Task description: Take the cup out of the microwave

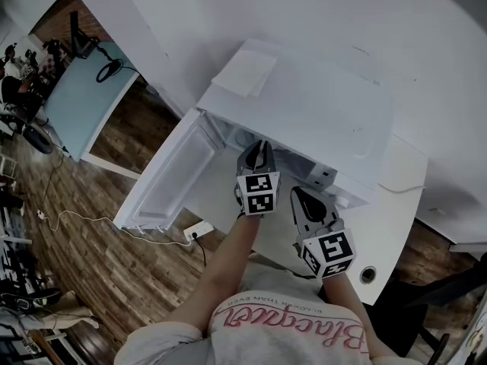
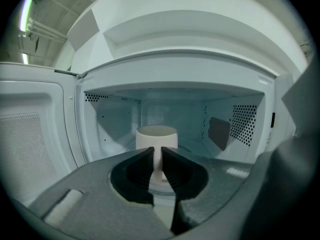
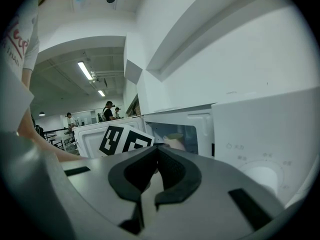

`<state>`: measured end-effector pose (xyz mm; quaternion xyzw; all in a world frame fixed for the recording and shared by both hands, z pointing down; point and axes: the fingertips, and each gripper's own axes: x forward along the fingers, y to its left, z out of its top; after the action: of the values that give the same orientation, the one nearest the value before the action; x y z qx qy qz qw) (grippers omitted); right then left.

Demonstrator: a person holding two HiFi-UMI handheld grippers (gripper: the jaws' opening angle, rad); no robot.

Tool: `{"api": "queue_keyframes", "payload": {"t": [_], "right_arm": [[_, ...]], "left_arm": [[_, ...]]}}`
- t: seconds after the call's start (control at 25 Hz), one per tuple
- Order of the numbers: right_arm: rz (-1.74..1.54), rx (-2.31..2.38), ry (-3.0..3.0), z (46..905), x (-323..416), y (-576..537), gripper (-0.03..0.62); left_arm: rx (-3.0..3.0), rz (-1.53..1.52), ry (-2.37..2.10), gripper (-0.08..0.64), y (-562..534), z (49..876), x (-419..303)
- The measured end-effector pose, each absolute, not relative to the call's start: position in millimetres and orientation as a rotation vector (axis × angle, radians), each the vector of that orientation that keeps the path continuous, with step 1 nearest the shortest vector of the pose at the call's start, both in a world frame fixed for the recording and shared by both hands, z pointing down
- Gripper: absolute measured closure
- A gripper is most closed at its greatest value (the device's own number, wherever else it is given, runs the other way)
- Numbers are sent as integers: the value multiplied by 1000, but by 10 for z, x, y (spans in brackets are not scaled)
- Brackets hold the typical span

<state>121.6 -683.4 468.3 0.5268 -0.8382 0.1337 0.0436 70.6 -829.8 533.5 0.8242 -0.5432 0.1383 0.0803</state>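
Dark jaws of the left hand-held gripper (image 2: 156,153) are pressing from both sides on the handle of the white cylindrical cup (image 2: 157,135), which is standing upright near the middle of the floor inside the white box-shaped microwave (image 2: 115,124). The right hand-held gripper (image 3: 157,146) is hovering outside, beside the control panel (image 3: 265,149), its jaws closed on nothing. The door (image 1: 171,177) is standing wide open at the left, and the microwave is sitting on the white counter (image 1: 399,204).

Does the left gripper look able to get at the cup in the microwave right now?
Probably yes: the microwave door stands open, nothing blocks the cup, and the left gripper grips its handle.
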Motion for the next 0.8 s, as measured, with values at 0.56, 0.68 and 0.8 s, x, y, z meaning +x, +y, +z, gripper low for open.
{"api": "queue_keyframes", "payload": {"t": [0.56,0.68,0.8], "right_arm": [[351,1651,-2549,4544,1080,-6698,581],[343,1661,-2546,4513,1039,-6663,581],[333,1668,-2545,4489,1003,-6635,581]], "left_arm": [[2523,376,-1550,511,-8107,5148,630],[2536,381,-1535,511,-8048,5121,605],[2541,377,-1522,509,-8011,5104,573]]}}
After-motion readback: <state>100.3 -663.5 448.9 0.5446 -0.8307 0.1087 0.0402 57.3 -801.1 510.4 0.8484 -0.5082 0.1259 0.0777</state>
